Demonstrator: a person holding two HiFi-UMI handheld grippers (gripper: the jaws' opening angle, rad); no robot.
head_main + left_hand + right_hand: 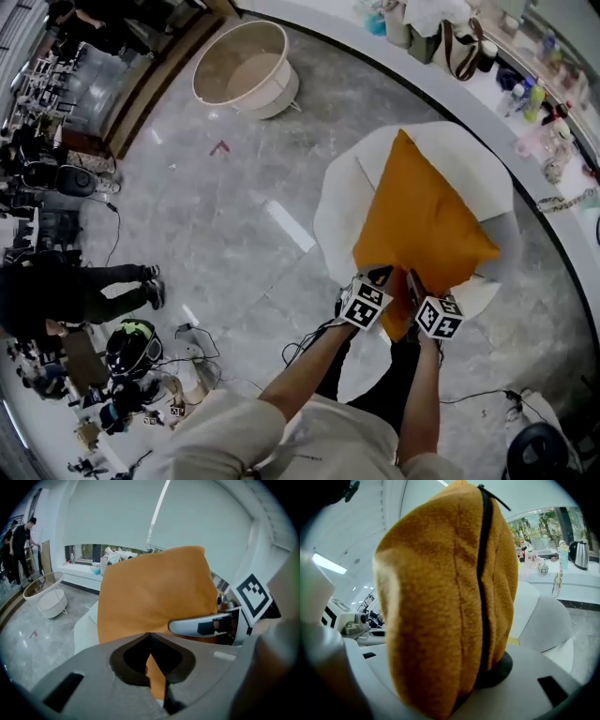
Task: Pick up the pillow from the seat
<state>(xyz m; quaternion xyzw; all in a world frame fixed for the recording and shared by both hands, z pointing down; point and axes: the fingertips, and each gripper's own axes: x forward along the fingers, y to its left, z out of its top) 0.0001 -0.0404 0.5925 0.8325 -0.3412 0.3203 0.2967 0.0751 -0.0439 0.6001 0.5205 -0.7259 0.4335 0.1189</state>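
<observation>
Pickup well under way: a person using two hand-held tools holds an orange pillow (422,220) by its near corner above a white seat (339,202). The left tool (379,277) is pinched almost closed on a thin fold of the orange fabric, as the left gripper view shows. The right tool (413,281), just beside it, is clamped around the pillow's thick zippered edge, its jaws held well apart by the padding. The pillow stands up from the tools, spreading over the seat. Both grasps look made, and the lift appears begun. From the head view it cannot be told whether the far corner touches the seat. What seems left is to carry the pillow fully clear. A round tub (242,70) stands well apart on the floor.
</observation>
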